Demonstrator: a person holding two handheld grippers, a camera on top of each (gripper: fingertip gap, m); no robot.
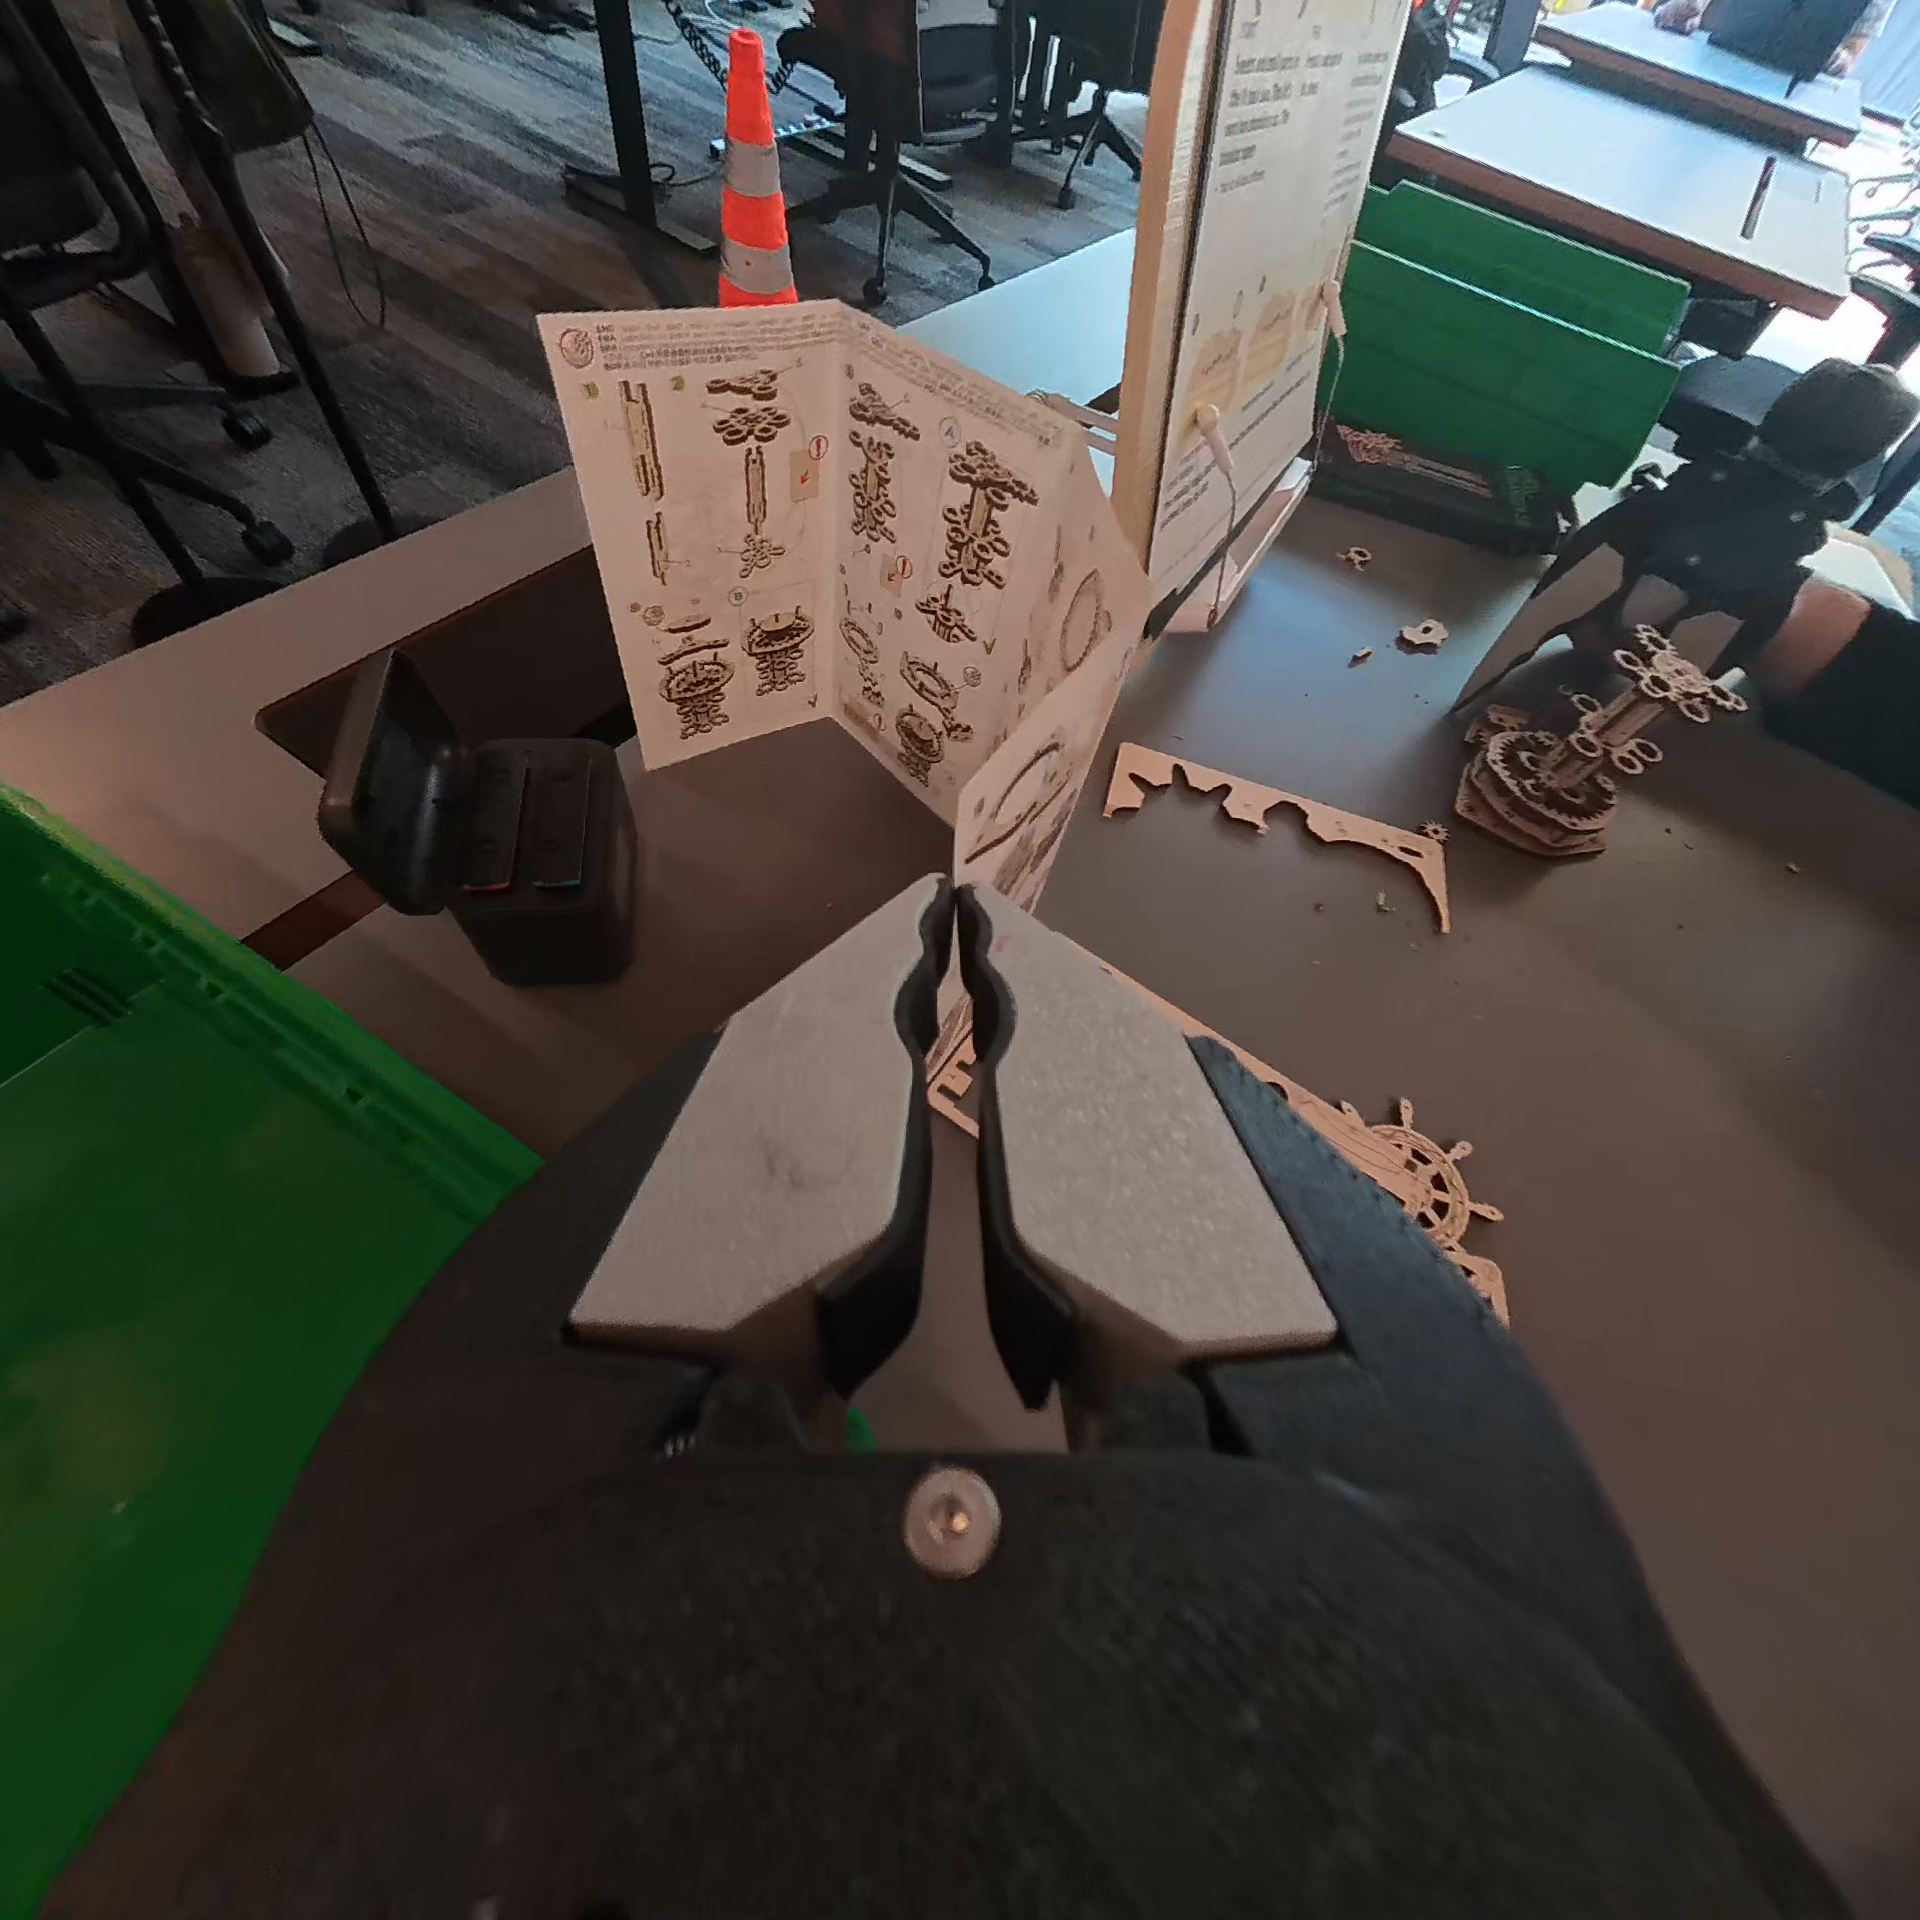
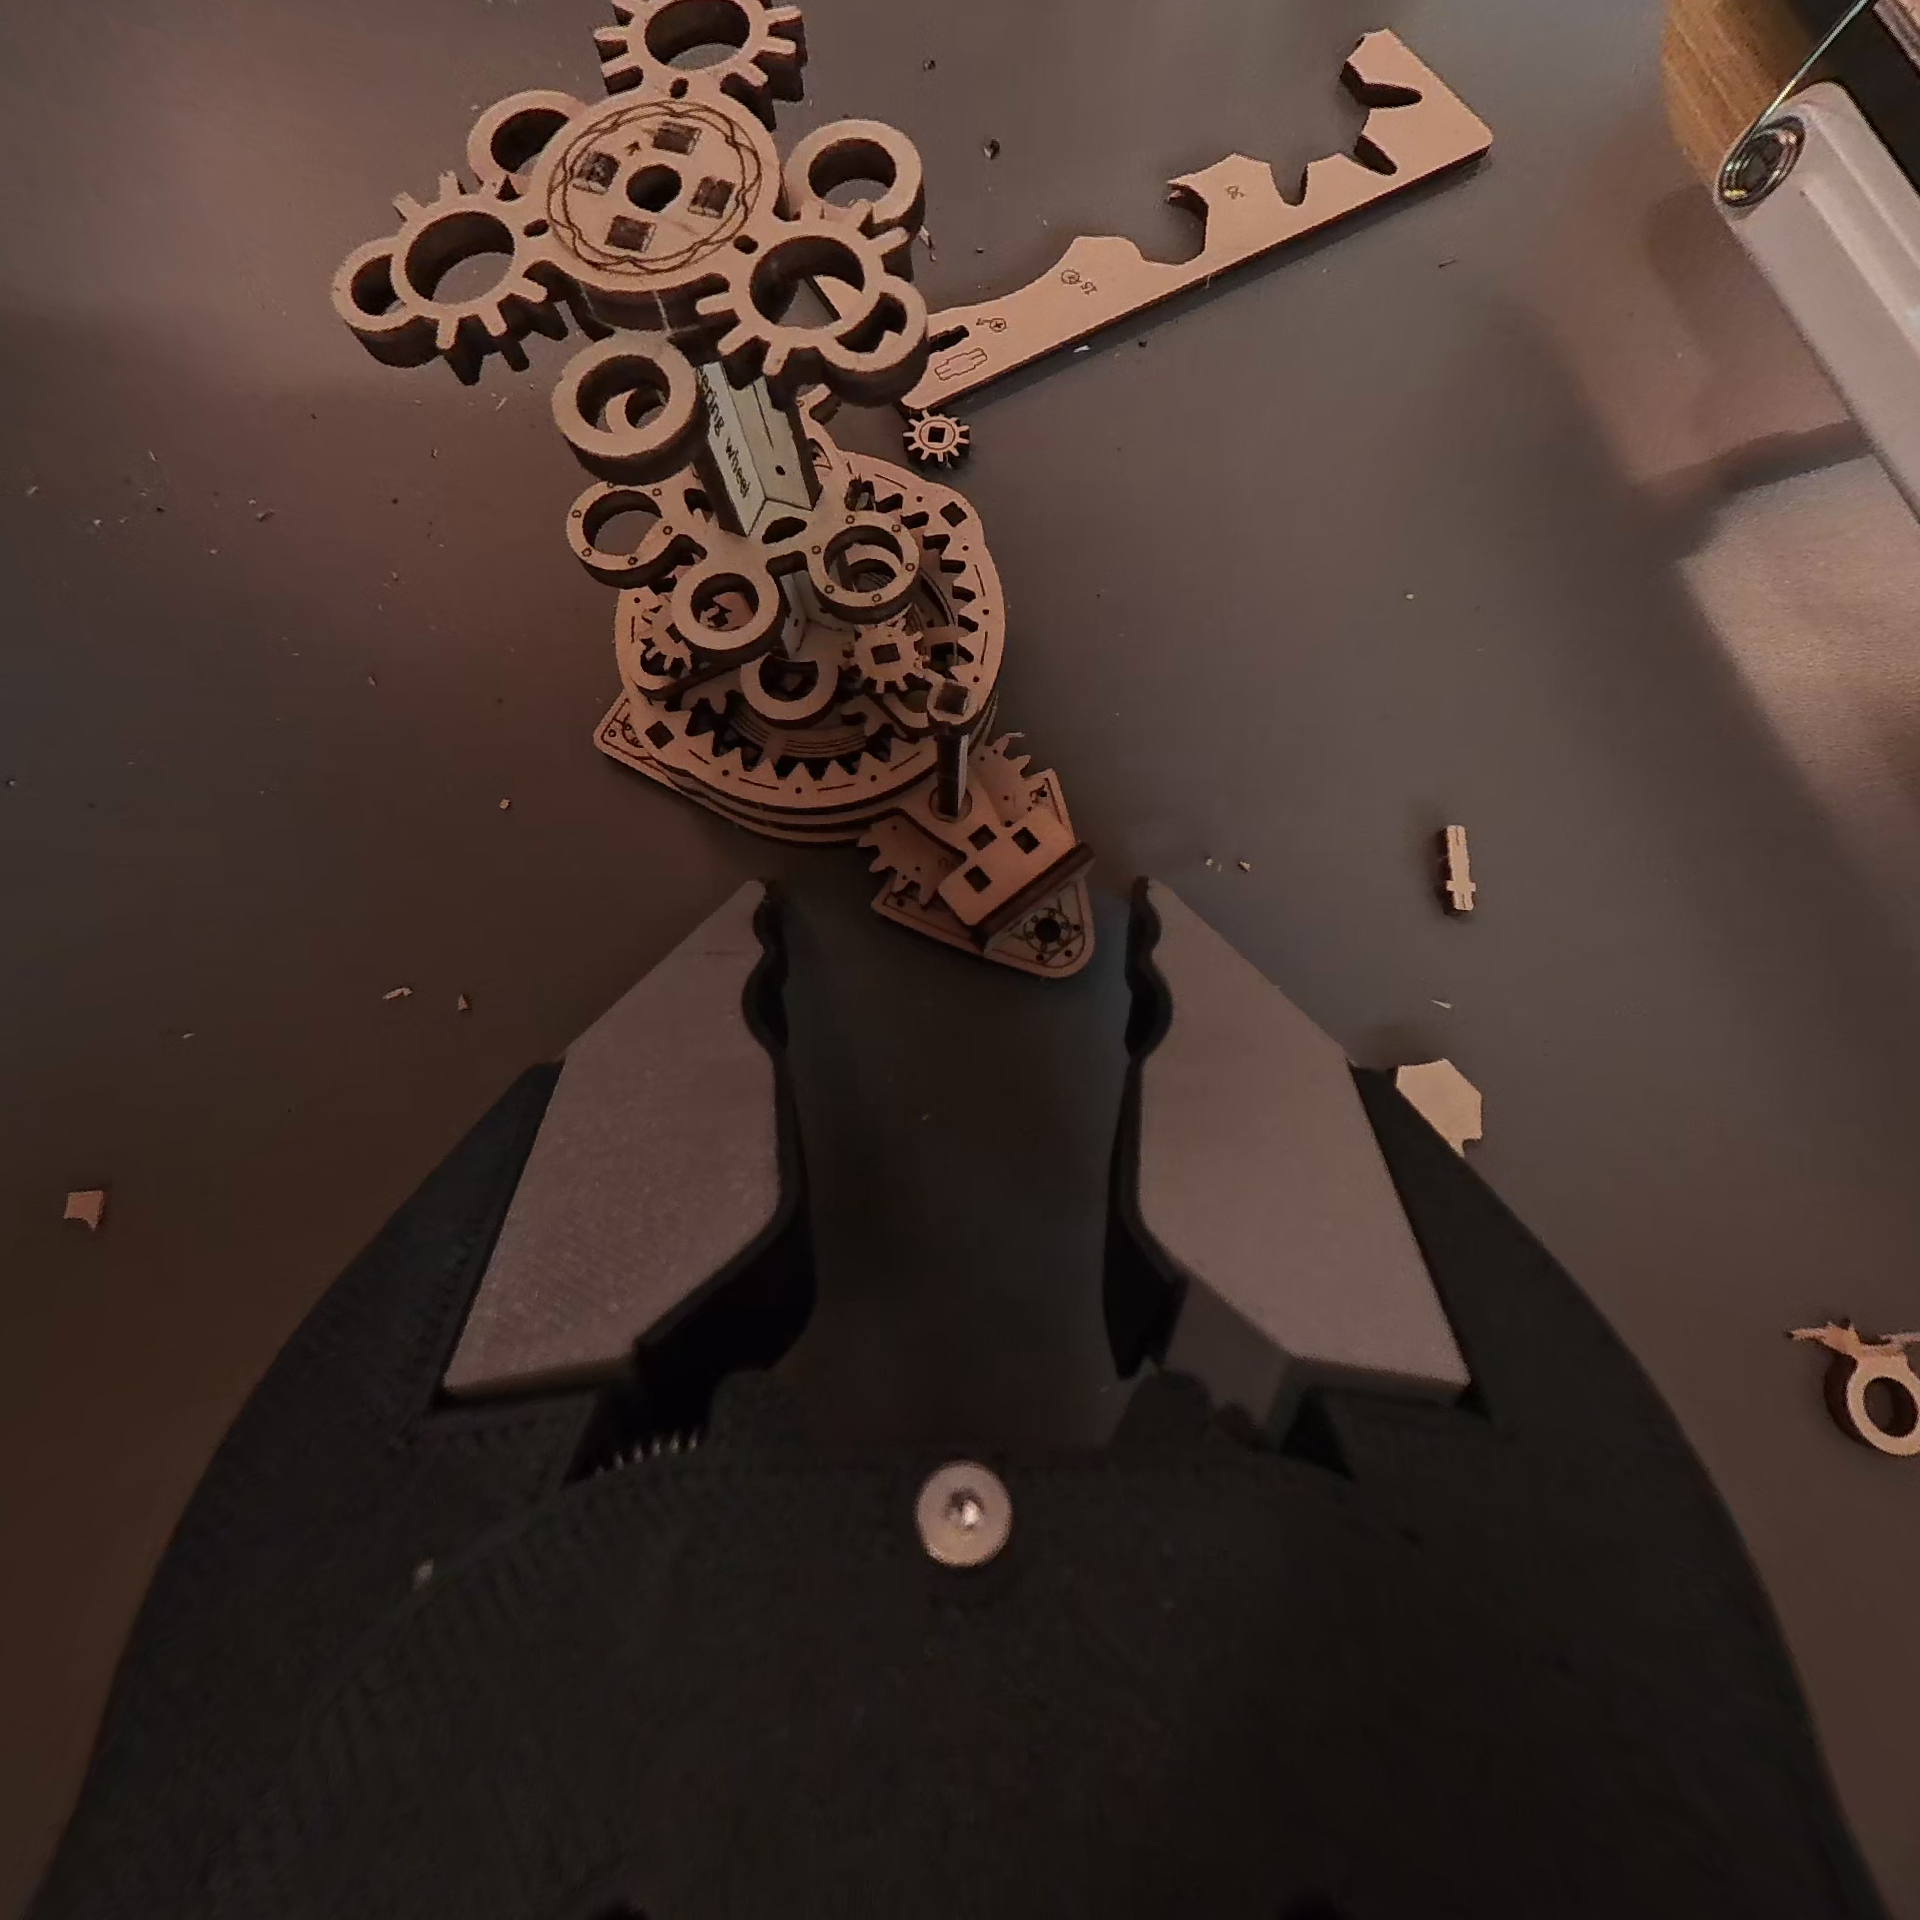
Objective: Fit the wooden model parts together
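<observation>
From the left wrist view, the left gripper (image 1: 954,904) sits with its fingers pressed together on nothing, idling above the dark table (image 1: 1558,1091). Straight ahead of its tips stands the folded instruction sheet (image 1: 831,530); under and just right of its fingers lies a cut-out wooden sheet (image 1: 1423,1184) with a ship's-wheel pattern, and well off to its right the wooden model (image 1: 1558,758) stands with the right gripper (image 1: 1621,665) over it. Over to the right wrist view: the right gripper (image 2: 951,904) is spread wide and empty, the model's (image 2: 790,582) pointed base corner just ahead between its tips. A small loose gear (image 2: 936,437) lies beyond, beside the leftover frame strip (image 2: 1195,260); a little peg (image 2: 1459,871) lies to its right. Looks like a between-parts moment. Next, I'd guess, a loose piece needs a narrow, careful pinch.
</observation>
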